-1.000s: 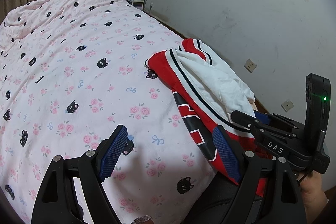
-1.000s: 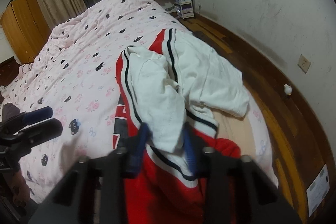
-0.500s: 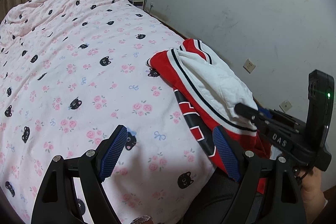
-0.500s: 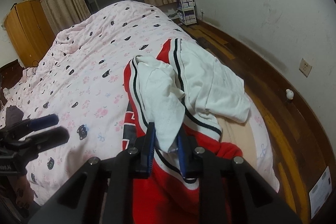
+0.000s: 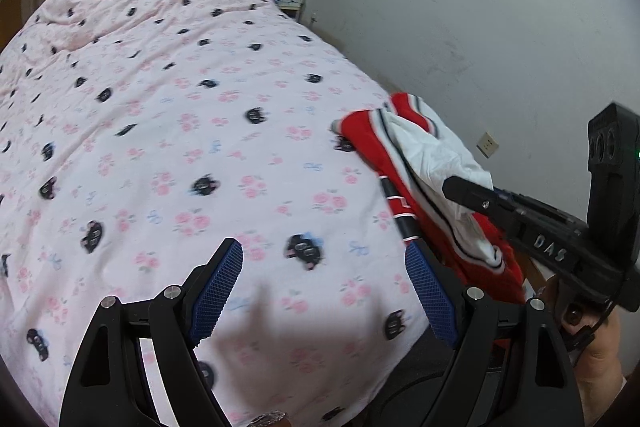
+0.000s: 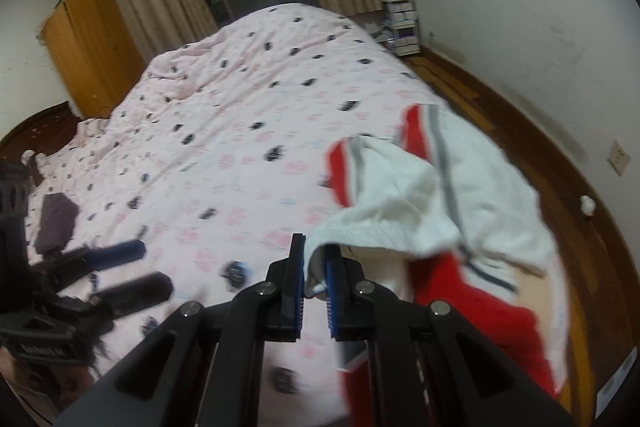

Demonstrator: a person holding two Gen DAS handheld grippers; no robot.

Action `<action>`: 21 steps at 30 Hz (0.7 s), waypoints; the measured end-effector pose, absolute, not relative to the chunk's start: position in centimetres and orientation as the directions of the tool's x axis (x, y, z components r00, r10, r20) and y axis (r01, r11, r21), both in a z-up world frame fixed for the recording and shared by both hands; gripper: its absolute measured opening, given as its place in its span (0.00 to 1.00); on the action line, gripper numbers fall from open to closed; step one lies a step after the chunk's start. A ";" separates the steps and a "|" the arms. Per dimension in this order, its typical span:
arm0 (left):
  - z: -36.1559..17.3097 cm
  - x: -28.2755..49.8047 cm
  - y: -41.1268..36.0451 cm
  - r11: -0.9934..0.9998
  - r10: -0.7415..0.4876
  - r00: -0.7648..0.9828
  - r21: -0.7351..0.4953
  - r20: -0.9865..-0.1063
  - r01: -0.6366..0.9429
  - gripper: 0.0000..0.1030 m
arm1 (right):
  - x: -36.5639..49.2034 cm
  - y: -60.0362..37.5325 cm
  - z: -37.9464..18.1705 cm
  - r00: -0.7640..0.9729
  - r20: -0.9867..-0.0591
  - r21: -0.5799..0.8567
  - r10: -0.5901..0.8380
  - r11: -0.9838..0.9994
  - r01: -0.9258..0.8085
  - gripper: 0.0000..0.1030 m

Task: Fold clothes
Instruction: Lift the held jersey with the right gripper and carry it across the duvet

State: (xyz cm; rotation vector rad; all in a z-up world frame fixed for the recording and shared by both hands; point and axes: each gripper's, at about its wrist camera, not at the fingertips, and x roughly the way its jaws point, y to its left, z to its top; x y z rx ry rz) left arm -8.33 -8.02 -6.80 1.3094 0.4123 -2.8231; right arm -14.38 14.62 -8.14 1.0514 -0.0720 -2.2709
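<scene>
Closing on a white fabric edge, right tool [image 6: 314, 281] seen at 6 o'clock of its own view, jaws nearly together with the cloth pinched between the blue pads. Edge belonged to a red-and-white garment [image 6: 436, 203] with dark stripes, heaped on the near right corner of a bed [image 6: 224, 131] under a pink floral cover with black cat faces. From the pinched point, garment spread toward 2 o'clock; long axis judged to run from 11 o'clock down to 5 o'clock along the bed's right edge, red part trailing over that edge toward the wooden floor [image 6: 568, 163].

Left tool [image 5: 324, 291] held wide, nothing between its blue pads, only bare cover beneath. In the left view, same garment [image 5: 424, 163] lay at 3 o'clock, just beside the right-hand pad, not touched. Right tool [image 5: 468, 193] also visible there at 3 o'clock, tips reaching into the white cloth. In the right view, left tool [image 6: 128, 267] appeared at 8 o'clock, blurred, well apart from the garment.

Judged: right hand nearer and already gripping; left hand free, needing to travel toward 3 o'clock to take a second edge before spreading the piece flat. Fold itself not yet begun; garment crumpled.
</scene>
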 end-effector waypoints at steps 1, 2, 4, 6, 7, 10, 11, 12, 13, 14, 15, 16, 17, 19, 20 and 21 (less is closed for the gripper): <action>-6.9 -8.0 -8.7 -0.963 0.101 -0.653 -0.238 -0.750 0.125 0.78 | -14.3 13.8 -7.9 -0.468 -0.666 0.314 -0.581 -0.787 0.530 0.09; -7.0 -7.6 -9.5 -0.960 0.093 -0.655 -0.241 -0.750 0.140 0.78 | -14.3 12.9 -7.7 -0.451 -0.661 0.331 -0.600 -0.773 0.542 0.09; -7.2 -6.7 -11.1 -0.953 0.072 -0.659 -0.246 -0.749 0.175 0.78 | -14.0 10.4 -7.1 -0.410 -0.650 0.361 -0.640 -0.735 0.575 0.09; -7.4 -5.6 -12.8 -0.947 0.046 -0.661 -0.243 -0.749 0.210 0.78 | -13.6 8.1 -6.8 -0.371 -0.643 0.383 -0.671 -0.700 0.603 0.09; -7.4 -5.1 -13.6 -0.944 0.033 -0.662 -0.242 -0.749 0.226 0.78 | -13.4 6.9 -6.6 -0.353 -0.641 0.390 -0.682 -0.685 0.615 0.09; -7.4 -3.4 -16.1 -0.932 -0.002 -0.667 -0.241 -0.745 0.272 0.78 | -12.7 3.0 -6.7 -0.287 -0.641 0.424 -0.712 -0.640 0.641 0.09; -7.4 -2.8 -16.9 -0.927 -0.013 -0.669 -0.242 -0.743 0.287 0.78 | -12.4 1.3 -6.9 -0.259 -0.646 0.435 -0.718 -0.625 0.648 0.08; -7.4 -2.2 -17.7 -0.922 -0.024 -0.671 -0.243 -0.741 0.302 0.78 | -12.2 0.3 -7.1 -0.244 -0.649 0.441 -0.721 -0.618 0.651 0.08; -7.4 -1.6 -18.5 -0.916 -0.034 -0.671 -0.245 -0.740 0.317 0.78 | -12.0 -0.9 -7.5 -0.225 -0.654 0.447 -0.722 -0.610 0.655 0.08; -7.4 -0.9 -19.3 -0.910 -0.044 -0.672 -0.248 -0.739 0.332 0.78 | -11.6 -2.5 -7.8 -0.200 -0.656 0.458 -0.728 -0.594 0.661 0.08; -7.5 -0.3 -20.1 -0.904 -0.053 -0.672 -0.250 -0.739 0.346 0.78 | -11.3 -3.7 -8.2 -0.189 -0.665 0.451 -0.722 -0.591 0.669 0.08; -7.6 0.4 -20.8 -0.897 -0.061 -0.672 -0.255 -0.738 0.361 0.78 | -11.0 -4.9 -8.5 -0.179 -0.674 0.443 -0.716 -0.587 0.678 0.08; -7.7 1.1 -21.6 -0.889 -0.069 -0.672 -0.260 -0.737 0.376 0.78 | -10.7 -6.1 -8.8 -0.169 -0.683 0.436 -0.710 -0.583 0.686 0.07; -7.9 2.5 -22.9 -0.875 -0.085 -0.670 -0.266 -0.737 0.404 0.78 | -10.2 -8.2 -9.3 -0.125 -0.685 0.458 -0.717 -0.558 0.692 0.05; -8.1 3.1 -23.5 -0.868 -0.094 -0.669 -0.268 -0.737 0.417 0.78 | -9.9 -9.2 -9.6 -0.105 -0.688 0.468 -0.718 -0.549 0.693 0.05; -8.3 3.8 -24.1 -0.863 -0.104 -0.666 -0.267 -0.738 0.430 0.78 | -9.6 -10.4 -9.9 -0.105 -0.702 0.450 -0.704 -0.553 0.702 0.05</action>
